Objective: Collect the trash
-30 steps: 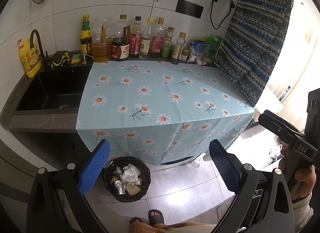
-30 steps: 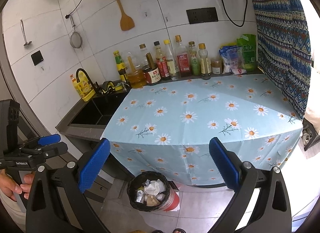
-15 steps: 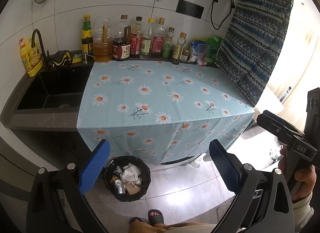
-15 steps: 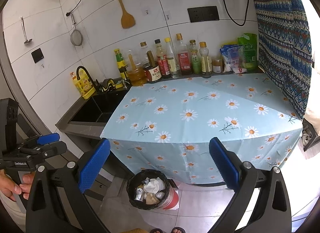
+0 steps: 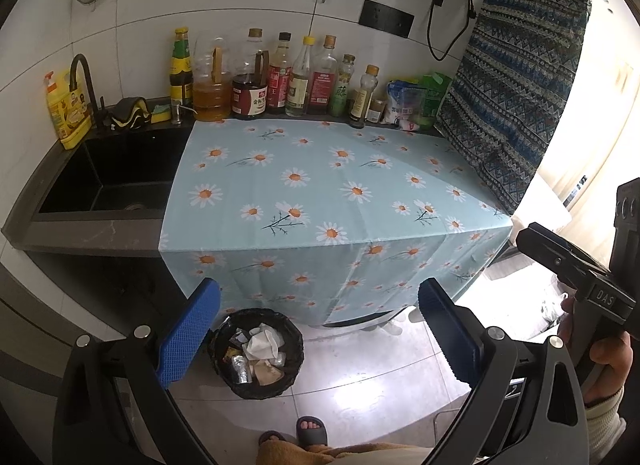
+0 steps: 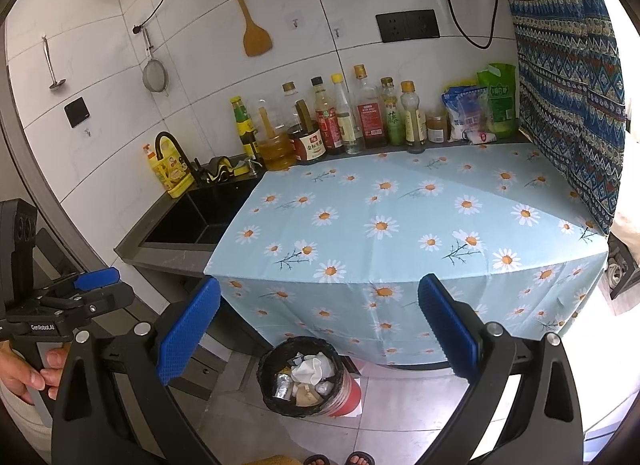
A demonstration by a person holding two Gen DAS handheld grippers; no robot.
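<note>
Black-lined bin (image 5: pixel 256 353) holds the trash, daisy-cloth worktop (image 5: pixel 320 185) bare of litter; my left gripper (image 5: pixel 320 335) and right gripper (image 6: pixel 318 331) spread, empty: collecting seemingly finished.

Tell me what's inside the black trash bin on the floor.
The black trash bin holds crumpled white paper, a foil-wrapped lump and brownish scraps. Anything underneath is covered.

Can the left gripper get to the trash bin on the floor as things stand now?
Probably yes: the left gripper is open and holds nothing, and the trash bin stands uncovered just in front of the daisy tablecloth, nothing between.
</note>
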